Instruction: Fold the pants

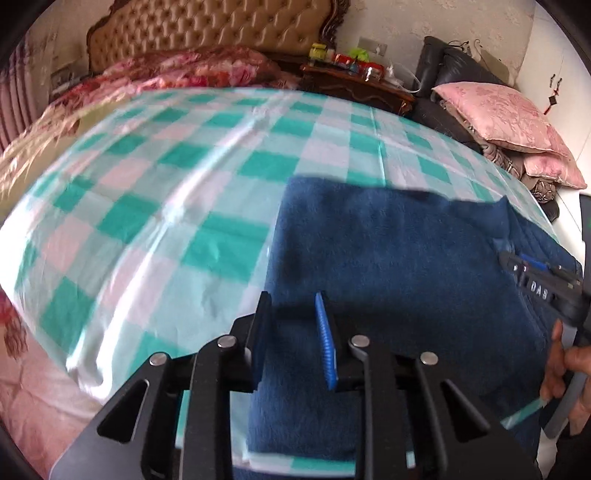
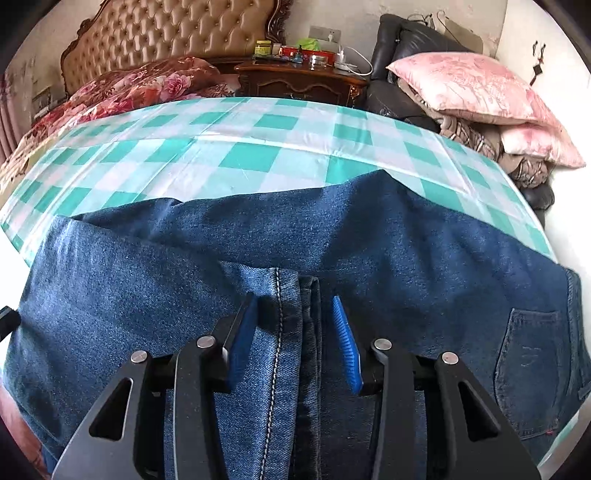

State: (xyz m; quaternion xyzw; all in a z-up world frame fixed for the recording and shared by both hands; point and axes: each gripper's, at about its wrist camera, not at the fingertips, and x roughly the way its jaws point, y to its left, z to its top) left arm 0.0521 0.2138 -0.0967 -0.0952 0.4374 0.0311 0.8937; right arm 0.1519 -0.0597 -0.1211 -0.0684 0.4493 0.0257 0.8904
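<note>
Blue denim pants [image 2: 369,236] lie folded over on the green-and-white checked sheet [image 2: 258,155], a back pocket [image 2: 528,354] showing at the right. My right gripper [image 2: 293,299] is shut on a thick fold of a leg with its stitched hem [image 2: 279,332], which runs up between the blue pads. In the left wrist view the pants [image 1: 388,243] fill the lower right. My left gripper [image 1: 291,295] hovers over their left edge, jaws apart, with denim showing in the gap but not pressed. The right gripper [image 1: 511,258] and a hand [image 1: 565,369] appear at the right edge.
A tufted headboard [image 2: 177,33] and a floral quilt [image 2: 147,85] are at the far side of the bed. A wooden nightstand [image 2: 303,81] with small bottles stands behind. Pink pillows [image 2: 469,85] are piled on a dark chair at the right. Bare checked sheet [image 1: 166,184] lies left of the pants.
</note>
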